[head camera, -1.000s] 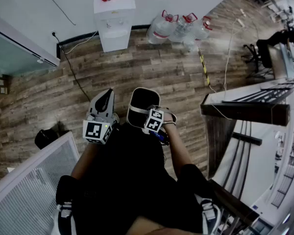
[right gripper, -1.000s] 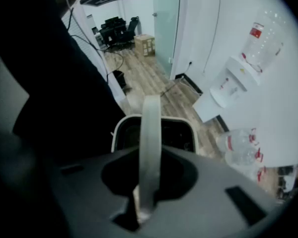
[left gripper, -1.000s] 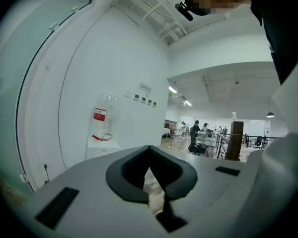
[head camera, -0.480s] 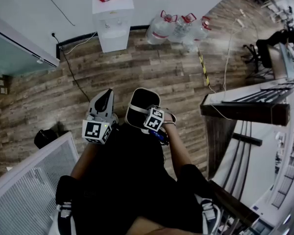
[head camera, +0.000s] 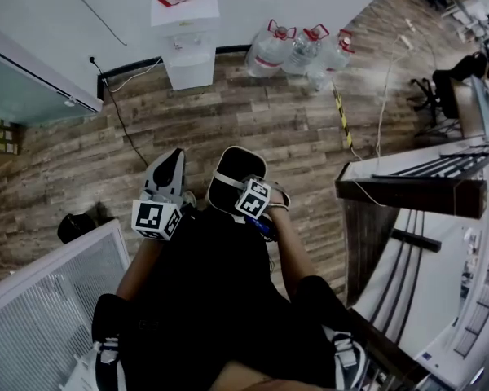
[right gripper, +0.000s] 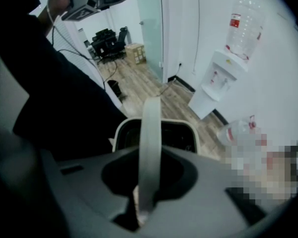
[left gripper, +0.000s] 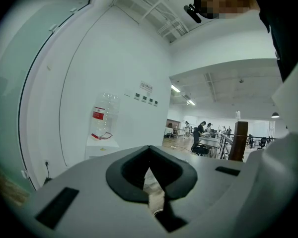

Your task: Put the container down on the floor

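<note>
Your right gripper [head camera: 246, 192] is clenched on the white handle [right gripper: 150, 148] of the dark, white-rimmed container [head camera: 231, 169], which hangs above the wooden floor [head camera: 269, 120], close before your body. Your left gripper [head camera: 168, 172], beside it, has its jaws together on nothing.

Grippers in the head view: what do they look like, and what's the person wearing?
Both the left gripper and right gripper are pale grey with black trim. Each carries a cube with black-and-white square markers. The person wears black clothing.
</note>
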The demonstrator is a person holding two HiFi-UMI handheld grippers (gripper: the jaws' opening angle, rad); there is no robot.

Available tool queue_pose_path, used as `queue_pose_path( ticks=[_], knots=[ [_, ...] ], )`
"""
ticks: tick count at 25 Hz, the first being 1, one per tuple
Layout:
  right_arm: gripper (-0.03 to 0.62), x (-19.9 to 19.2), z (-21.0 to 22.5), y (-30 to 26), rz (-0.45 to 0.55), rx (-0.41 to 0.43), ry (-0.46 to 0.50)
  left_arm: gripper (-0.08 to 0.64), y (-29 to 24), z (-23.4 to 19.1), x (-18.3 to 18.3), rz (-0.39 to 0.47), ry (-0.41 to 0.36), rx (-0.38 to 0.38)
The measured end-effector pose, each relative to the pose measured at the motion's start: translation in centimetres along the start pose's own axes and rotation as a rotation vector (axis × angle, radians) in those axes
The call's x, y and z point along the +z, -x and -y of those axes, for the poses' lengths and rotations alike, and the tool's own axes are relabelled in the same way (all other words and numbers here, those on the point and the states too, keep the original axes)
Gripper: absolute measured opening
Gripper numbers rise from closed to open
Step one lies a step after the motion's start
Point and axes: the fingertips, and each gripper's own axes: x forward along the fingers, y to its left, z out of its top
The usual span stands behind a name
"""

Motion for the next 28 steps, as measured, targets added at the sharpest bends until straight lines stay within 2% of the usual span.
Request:
queue_pose_path(
  ticks=[6,14,21,28],
  knots=[
    [0.058,-0.6,2.7,-0.5,0.003,-0.006,0.002,0.032,-1.1,0.4,0.2,0.016,-0.017,0.027],
    [0.058,-1.8,7.0,-1.3,-0.025,-0.013,-0.056,0.031,-4.6,-1.0,-0.5,0.0,-0.004,0.04],
    [0.058,-1.4,12.8,-1.0,-0.041,0.001,-0.075,0.032,-11.9,-3.8,-0.4,-0.008,0.035,0.044],
    [0.058,1.3,20.0,-1.5,-0.047,0.004,-0.038,0.032,-20.2,-8.0,0.6,-0.037,0.042,0.035]
  ],
)
